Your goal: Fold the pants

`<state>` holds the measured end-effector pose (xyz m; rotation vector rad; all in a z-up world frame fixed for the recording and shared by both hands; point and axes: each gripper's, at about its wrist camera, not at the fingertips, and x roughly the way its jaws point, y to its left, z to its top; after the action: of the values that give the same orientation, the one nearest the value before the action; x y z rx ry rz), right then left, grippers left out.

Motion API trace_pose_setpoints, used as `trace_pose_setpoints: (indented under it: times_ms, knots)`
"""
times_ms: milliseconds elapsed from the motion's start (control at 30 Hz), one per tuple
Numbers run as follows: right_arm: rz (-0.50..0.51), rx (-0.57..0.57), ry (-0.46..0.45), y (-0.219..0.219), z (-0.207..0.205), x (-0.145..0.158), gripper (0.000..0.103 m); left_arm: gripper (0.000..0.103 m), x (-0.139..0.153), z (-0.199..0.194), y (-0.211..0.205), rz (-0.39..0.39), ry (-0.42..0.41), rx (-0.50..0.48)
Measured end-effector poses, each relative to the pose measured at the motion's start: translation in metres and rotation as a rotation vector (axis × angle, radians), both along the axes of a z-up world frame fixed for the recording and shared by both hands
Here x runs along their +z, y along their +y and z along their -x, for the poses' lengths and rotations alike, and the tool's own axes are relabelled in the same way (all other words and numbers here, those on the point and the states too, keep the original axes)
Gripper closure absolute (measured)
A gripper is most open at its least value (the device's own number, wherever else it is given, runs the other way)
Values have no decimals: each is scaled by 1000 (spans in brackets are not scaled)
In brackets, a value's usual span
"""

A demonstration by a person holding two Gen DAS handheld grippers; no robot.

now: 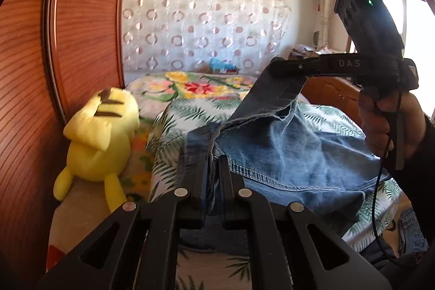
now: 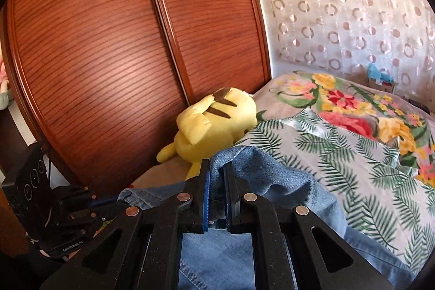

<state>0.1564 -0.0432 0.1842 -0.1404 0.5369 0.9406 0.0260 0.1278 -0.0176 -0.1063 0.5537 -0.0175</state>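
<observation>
While the pants [image 1: 285, 148] hang lifted above the bed [image 1: 339, 116], just right of the yellow plush toy [image 1: 100, 137], both the left gripper [image 1: 212, 165] and right gripper [image 2: 217, 175] have jaws clamped on denim.

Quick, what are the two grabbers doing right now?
Left gripper: closed, holding the jeans.
Right gripper: closed, holding the jeans too.

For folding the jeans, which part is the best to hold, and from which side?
Hold the jeans at the hemmed edge, as both grippers do now: left gripper and right gripper, each shut on it, coming from the near side. The stitched hem is thick, so it should slip less.
</observation>
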Motion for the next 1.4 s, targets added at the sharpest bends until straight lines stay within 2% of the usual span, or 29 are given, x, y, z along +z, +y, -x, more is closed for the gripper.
trace_pose_setpoints:
  times_ms: [167,200,300,367,400,433,567,633,867,1100,1233,1400]
  knots:
    - [65,-34,27,22,-14,-14,94,95,-27,-2,5,22,69,9]
    - [72,-34,36,25,-18,-18,91,95,-30,-3,6,26,79,9]
    - [93,-38,36,31,-23,-22,78,95,-40,-5,7,35,106,15]
    - [102,-36,31,32,-25,-23,63,95,-44,-6,7,36,123,19]
    - [108,-36,26,32,-25,-23,51,94,-46,-8,7,32,133,25]
    - [115,-43,15,33,-22,-22,45,88,-49,-10,7,25,145,35]
    - [109,-68,-23,19,-5,-14,43,62,-49,-9,6,23,149,39]
    - [94,-82,-26,7,0,-14,43,57,-47,-9,4,22,140,29]
    - [123,-161,-25,-44,15,-48,43,57,-43,-13,-3,9,122,19]
    - [157,-280,75,-85,15,-104,43,57,-33,-35,-11,-2,108,-12]
    - [182,-328,70,-90,25,-120,43,57,-25,-51,-18,-11,96,-38]
    - [179,-353,50,-87,39,-124,43,57,-23,-74,-25,-18,104,-65]
